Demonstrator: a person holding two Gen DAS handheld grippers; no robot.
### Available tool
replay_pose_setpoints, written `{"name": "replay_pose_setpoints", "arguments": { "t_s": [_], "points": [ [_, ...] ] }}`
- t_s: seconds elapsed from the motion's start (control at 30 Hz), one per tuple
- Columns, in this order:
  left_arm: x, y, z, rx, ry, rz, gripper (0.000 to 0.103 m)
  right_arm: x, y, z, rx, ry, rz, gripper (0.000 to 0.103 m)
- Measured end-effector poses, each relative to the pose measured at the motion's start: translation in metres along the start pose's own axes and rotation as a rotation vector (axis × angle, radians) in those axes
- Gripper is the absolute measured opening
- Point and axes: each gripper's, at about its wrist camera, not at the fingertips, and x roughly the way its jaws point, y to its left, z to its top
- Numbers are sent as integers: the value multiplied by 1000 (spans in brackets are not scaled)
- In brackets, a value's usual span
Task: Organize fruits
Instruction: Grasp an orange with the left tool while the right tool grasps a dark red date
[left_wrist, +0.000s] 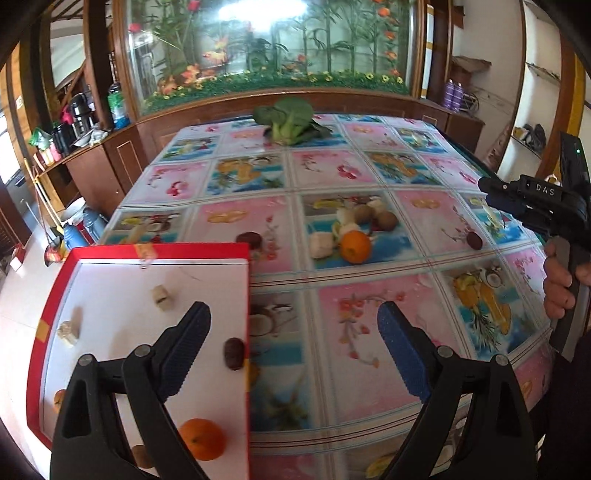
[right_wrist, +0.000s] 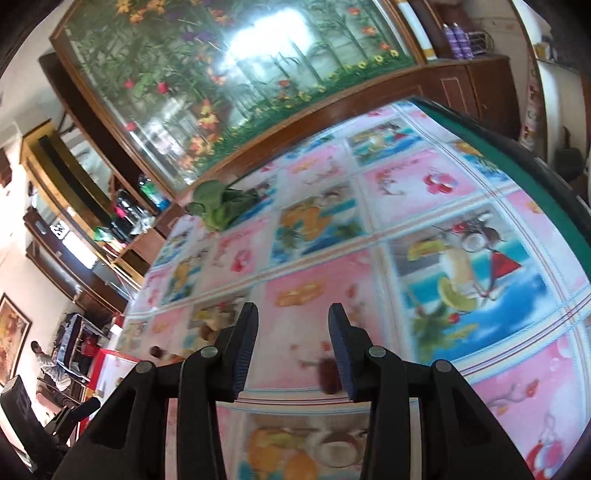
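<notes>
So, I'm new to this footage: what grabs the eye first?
The loud fruit-print tablecloth fills both views. At its left edge sits a red-rimmed white box holding an orange; another orange lies mid-table among loose fruit, with leafy greens at the far end.

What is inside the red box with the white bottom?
Inside the red box: an orange, a dark red date and two pale chunks. The left gripper covers part of the near end.

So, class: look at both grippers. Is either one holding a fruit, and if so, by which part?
Neither. The left gripper stands wide open over the tray's edge, and the right gripper is open and empty, a dark fruit on the table beside one finger.
</notes>
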Motion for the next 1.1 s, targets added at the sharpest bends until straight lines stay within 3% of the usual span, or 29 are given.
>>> {"name": "replay_pose_setpoints", "arguments": {
  "t_s": [0.37,0.53,0.9,1.1],
  "points": [
    [48,-29,19,72,55,-53,91,13,7,-18,-190,158,-170,37],
    [74,-34,29,62,115,-89,76,21,2,-23,-185,224,-205,37],
    [110,-43,46,58,146,-80,64,20,-2,-24,-154,271,-201,37],
    [121,-45,47,56,165,-108,47,20,-4,-23,-143,276,-199,37]
  ]
}}
